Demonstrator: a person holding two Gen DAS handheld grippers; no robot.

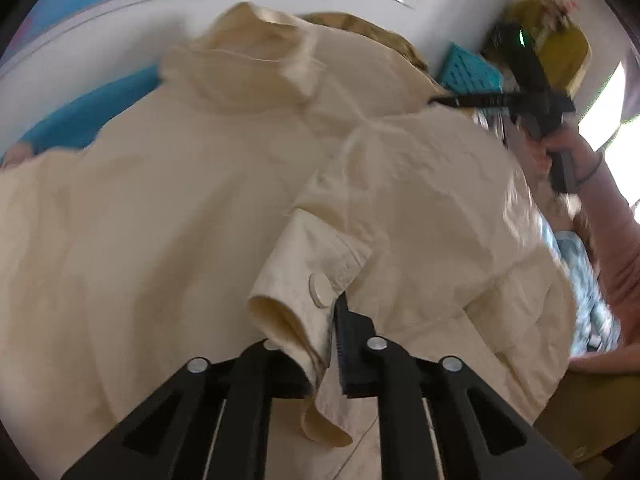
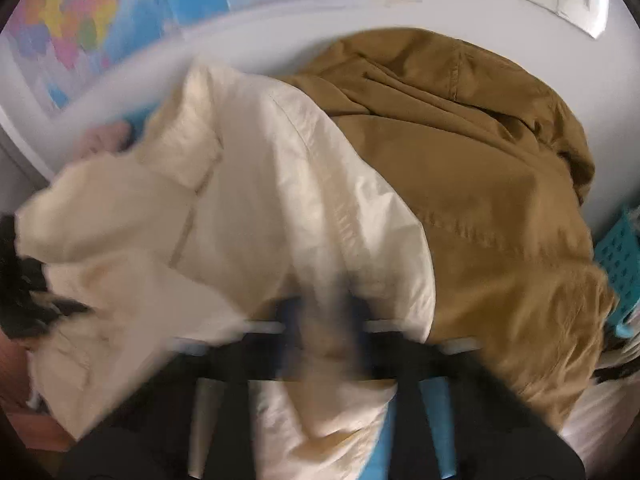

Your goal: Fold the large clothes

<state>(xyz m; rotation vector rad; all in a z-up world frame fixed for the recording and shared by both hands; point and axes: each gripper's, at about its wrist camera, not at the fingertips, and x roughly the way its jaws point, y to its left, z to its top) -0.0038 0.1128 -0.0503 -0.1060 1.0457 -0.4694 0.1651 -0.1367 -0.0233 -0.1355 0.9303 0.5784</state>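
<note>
A large cream jacket (image 1: 180, 220) lies spread over the surface, collar at the far end. In the left wrist view its sleeve cuff (image 1: 304, 280), with a round button, runs between the fingers of my left gripper (image 1: 324, 344), which is shut on it. Far right, my right gripper (image 1: 440, 100) is held by a hand, its tips at the jacket's edge. The right wrist view is blurred: my right gripper (image 2: 324, 320) is shut on a fold of the cream jacket (image 2: 260, 200), and cloth hangs below its fingers.
A brown jacket (image 2: 480, 160) lies heaped behind and to the right of the cream one. A teal perforated basket (image 2: 620, 256) stands at the right edge. A map (image 2: 80, 20) hangs on the wall behind. The person's forearm (image 1: 612, 240) reaches in from the right.
</note>
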